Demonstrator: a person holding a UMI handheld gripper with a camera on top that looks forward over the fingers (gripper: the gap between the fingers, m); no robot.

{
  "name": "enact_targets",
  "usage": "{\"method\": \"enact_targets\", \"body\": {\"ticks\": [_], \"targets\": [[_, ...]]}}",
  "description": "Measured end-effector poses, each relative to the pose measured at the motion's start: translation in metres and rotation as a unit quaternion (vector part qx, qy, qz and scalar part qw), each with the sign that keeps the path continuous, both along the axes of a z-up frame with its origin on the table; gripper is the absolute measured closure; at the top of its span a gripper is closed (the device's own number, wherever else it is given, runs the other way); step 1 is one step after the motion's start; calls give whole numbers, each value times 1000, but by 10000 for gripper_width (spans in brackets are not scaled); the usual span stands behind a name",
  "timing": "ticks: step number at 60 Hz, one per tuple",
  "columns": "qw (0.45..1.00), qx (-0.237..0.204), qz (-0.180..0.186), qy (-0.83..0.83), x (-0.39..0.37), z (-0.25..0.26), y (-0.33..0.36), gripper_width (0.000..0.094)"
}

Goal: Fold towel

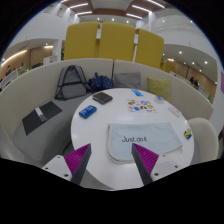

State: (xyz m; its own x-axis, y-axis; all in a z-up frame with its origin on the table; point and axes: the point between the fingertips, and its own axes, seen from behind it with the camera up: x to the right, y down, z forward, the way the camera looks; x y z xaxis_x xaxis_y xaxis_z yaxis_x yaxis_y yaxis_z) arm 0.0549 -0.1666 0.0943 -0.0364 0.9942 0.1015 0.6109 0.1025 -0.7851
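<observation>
A light grey towel (pixel 143 138) with black lettering lies flat on the round white table (pixel 95 130), just ahead of and slightly right of my fingers. My gripper (pixel 112 158) is open and empty, held above the table's near edge. The left finger (pixel 77 160) is over bare table. The right finger (pixel 147 158) overlaps the towel's near edge in the view; I cannot tell whether it touches it.
Beyond the towel lie a dark phone-like object (pixel 103 98), a small blue item (pixel 88 111) and some colourful small things (pixel 139 101). A dark laptop (pixel 40 117) sits on a surface at the left. Chairs (pixel 72 82) and yellow partitions (pixel 110 42) stand behind.
</observation>
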Motion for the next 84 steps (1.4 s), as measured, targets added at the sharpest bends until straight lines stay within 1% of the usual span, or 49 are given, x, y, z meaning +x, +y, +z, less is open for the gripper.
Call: {"method": "enact_targets", "body": {"ticks": [8, 12, 18, 22, 24, 25, 26, 30, 31, 34, 37, 38, 41, 46, 52, 56, 60, 67, 74, 79, 84], "targets": [[1000, -19, 4, -15, -40, -49, 2, 84], [1000, -15, 12, -18, -60, -70, 2, 96], [1000, -4, 18, -24, -82, -94, 1, 154], [999, -5, 15, -34, -91, -110, 3, 204], [999, -4, 13, -42, -93, -117, 5, 269], [999, -8, 14, -38, -95, -117, 4, 283], [999, -11, 13, -33, -98, -116, 4, 323], [999, 2, 6, -39, -100, -119, 10, 555], [999, 4, 7, -40, -100, -119, 10, 577], [999, 5, 7, -46, -100, -121, 10, 682], [999, 6, -3, -50, -101, -120, 14, 856], [999, 2, -4, -54, -102, -118, 15, 878], [998, -12, -7, -65, -101, -117, 13, 893], [996, -39, 12, -80, -97, -114, 0, 911], [996, -50, 25, -72, -92, -89, -7, 911], [995, -71, 21, -59, -94, -62, -7, 911], [994, -97, 5, -44, -98, -31, 8, 911], [993, -113, -19, -25, -109, 11, 65, 910], [994, -95, -35, -30, -120, 13, 142, 904], [995, -79, -47, -38, -125, 0, 197, 901], [996, -51, -55, -49, -129, -25, 245, 897]]}}
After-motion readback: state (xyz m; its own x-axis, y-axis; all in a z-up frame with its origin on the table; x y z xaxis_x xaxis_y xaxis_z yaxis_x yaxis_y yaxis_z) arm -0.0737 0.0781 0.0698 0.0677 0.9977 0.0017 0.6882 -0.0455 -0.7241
